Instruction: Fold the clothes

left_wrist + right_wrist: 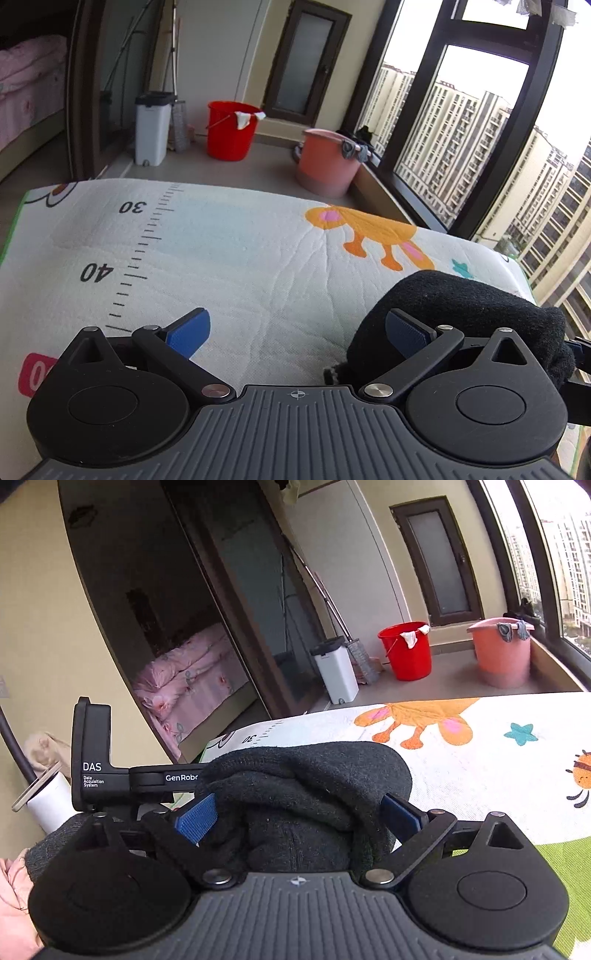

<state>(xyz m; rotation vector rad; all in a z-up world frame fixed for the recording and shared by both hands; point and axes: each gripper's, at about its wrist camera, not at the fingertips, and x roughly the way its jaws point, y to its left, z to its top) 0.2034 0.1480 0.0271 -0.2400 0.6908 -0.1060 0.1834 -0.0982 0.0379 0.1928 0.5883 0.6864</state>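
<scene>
Right, what you have here is one black knitted garment (306, 775), bunched into a soft mound on the printed mat (229, 258), and it sits between the blue pads of your right gripper (301, 819). Those jaws stand wide apart around the bundle, so judge them as open and straddling it rather than pinching it (the pads flank the cloth, and I cannot tell whether either one presses in). Your left gripper (297, 332) is also spread open with nothing between its pads; the same black bundle lies just beside its right-hand pad, near the mat's edge on the window side. The cloth looks thick, fuzzy and limp, so expect it to be light, to sag wherever it is unsupported, and to cling to itself instead of sliding. It is not fragile, and the ribbed pads should bite well. A grip on the top of the mound would likely lift only the outer layer, so look for a hem or a corner and take one in each gripper to spread it flat first. Counting: one garment on the mat, two grippers, two buckets on the floor beyond, a red bucket (231, 129) and a pink bucket (327, 162), each with a rag on its rim, and one white bin (151, 125).
</scene>
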